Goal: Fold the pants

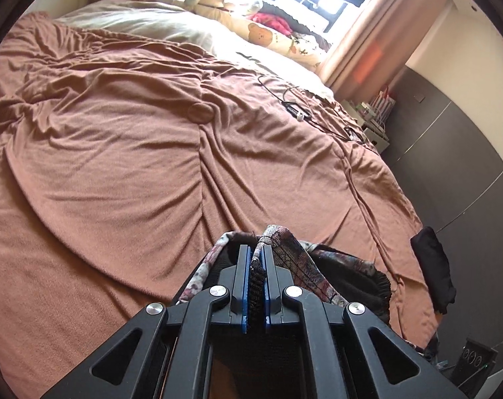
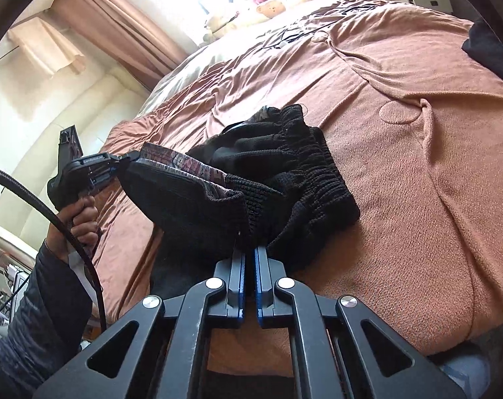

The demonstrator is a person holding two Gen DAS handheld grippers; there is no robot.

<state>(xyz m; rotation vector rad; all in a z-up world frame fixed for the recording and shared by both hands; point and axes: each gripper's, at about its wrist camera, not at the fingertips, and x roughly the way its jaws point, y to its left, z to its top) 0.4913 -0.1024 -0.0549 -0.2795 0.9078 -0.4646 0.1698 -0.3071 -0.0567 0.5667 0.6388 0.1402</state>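
A bed covered by a wrinkled brown blanket (image 1: 125, 153) was seen from two cameras, each looking along a pair of black gripper fingers with blue pads.

The left gripper (image 1: 258, 252) was seen with its fingers drawn almost together, a thin fold of the pants (image 2: 278, 179) pinched between the blue pads. A strip of black knit ran down the narrow gap, and a patterned edge of the cloth stuck up just beyond the fingertips. More of the patterned and black fabric spread out to either side behind the fingers.

The right gripper (image 2: 250, 249) was likewise closed to a thin slit, with black knit fabric caught at its tips. Just beyond those tips the pants were bunched in a dark heap on the blanket, the ribbed waistband lying farthest from the fingers. To the left of the fingers, the other gripper was held by a hand (image 2: 83, 222) in a dark sleeve, a patterned corner of the pants lifted at its tip.

A black garment (image 1: 434, 266) lay at the bed's edge, well to the right of the left fingers.
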